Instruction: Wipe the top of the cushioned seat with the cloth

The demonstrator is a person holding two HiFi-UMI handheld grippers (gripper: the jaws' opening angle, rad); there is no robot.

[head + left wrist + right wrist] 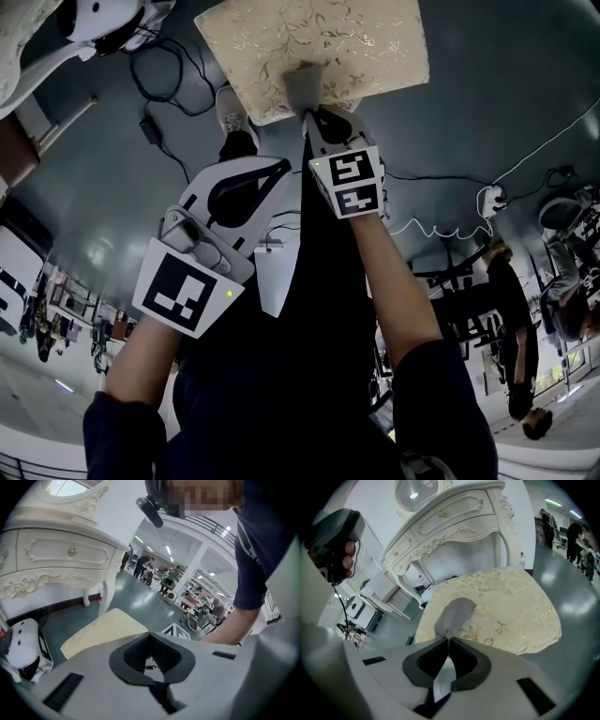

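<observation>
grey cloth (pixel 302 86) on cushioned seat (pixel 361 42)

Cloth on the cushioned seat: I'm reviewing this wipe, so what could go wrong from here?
The right gripper pinches the cloth only by its near edge, so it may slip free or bunch up.
The cloth covers a small patch near one edge of the cushioned seat; the rest could be missed.
The left gripper is shut and empty, so nothing steadies the seat.

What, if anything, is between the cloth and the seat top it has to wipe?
Nothing visible. The right gripper has its jaws shut on the cloth, which lies directly on the cushioned seat; the cushion around it is bare.
</observation>
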